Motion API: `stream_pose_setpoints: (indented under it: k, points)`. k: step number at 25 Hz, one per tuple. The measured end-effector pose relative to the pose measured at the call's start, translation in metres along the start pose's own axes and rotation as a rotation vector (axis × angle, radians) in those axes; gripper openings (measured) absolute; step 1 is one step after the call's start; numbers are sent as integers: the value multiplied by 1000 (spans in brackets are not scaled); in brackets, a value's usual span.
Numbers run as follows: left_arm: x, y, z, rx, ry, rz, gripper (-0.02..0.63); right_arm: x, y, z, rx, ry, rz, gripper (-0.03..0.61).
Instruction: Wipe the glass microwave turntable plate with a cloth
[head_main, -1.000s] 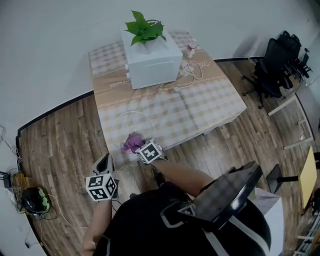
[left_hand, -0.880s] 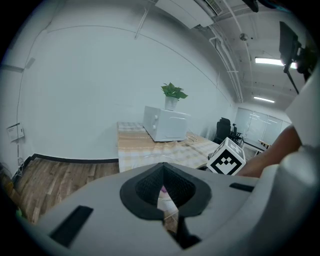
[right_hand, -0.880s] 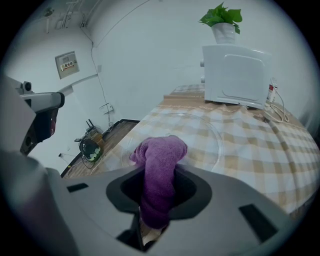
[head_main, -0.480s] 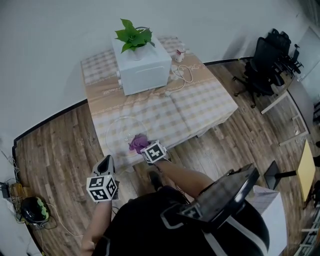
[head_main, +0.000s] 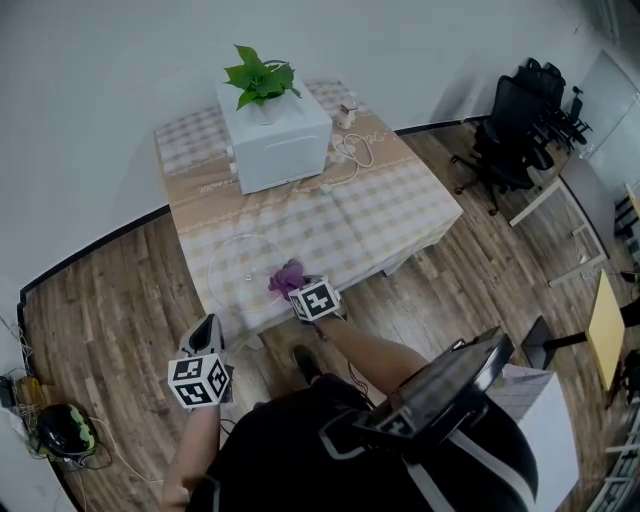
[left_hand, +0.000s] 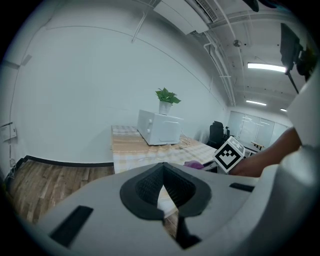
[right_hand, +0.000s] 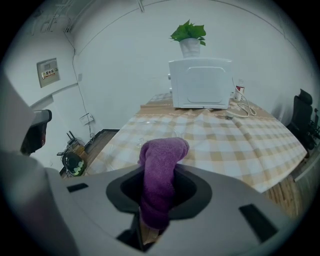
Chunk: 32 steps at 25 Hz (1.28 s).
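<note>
Left gripper (head_main: 204, 330) hangs low off the near-left corner of the worktop (head_main: 390, 215), over the wood floor (head_main: 110, 300). Its fingers are clenched together with nothing between them, short of the job and touching nothing.

Right gripper (head_main: 298, 288) is at the worktop's near edge, fingers clamped on a purple cloth (head_main: 288, 276). A thick roll of cloth sticks up and forward past the fingertips.

Clear glass plate (head_main: 238, 262) lies flat on the checked worktop close to that near edge, just left of and beyond the right gripper. In the head view the cloth sits over the plate's near-right rim. Cannot tell whether it actually presses on the glass.

Step in hand, my read: a wiping stroke starting at that rim.
- Tip the right gripper down so the cloth wad, not the hard fingertips, meets the glass.
- Use light, even pressure and sweep in overlapping arcs toward the far-left rim.
- The plate is loose and near the edge, so it may slide or spin. Pushing away from the edge looks safer.
- The empty left gripper could steady the near-left rim.
- The grip on the cloth looks firm enough, so no regrip is needed.

Farther back: a white microwave (head_main: 275, 140) with a potted plant (head_main: 258, 72) on top and a white cable (head_main: 355, 152) coiled beside it, all well apart from the plate.
</note>
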<state>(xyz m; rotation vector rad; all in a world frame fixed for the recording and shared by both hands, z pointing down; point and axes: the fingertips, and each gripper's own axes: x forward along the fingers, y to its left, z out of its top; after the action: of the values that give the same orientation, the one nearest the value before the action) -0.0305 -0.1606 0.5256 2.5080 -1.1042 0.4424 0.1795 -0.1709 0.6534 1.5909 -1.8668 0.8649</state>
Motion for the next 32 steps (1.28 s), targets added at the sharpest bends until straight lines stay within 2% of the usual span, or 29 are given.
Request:
stream_pose_setpoints:
  k: [6, 11, 16, 24, 32]
  points:
    - [-25, 15, 8, 15, -58, 12, 2, -40, 11, 27, 33, -125, -57, 103]
    - [-52, 20, 21, 53, -128, 4, 2, -85, 37, 52, 16, -266, -42, 103]
    - [-65, 26, 30, 42, -171, 16, 2, -120, 57, 69, 7, -358, -68, 101]
    - [-95, 11, 58, 154, -241, 25, 2, -173, 69, 75, -21, -468, -41, 101]
    - [-89, -2, 65, 116, -233, 60, 2, -210, 70, 85, -62, -541, 25, 94]
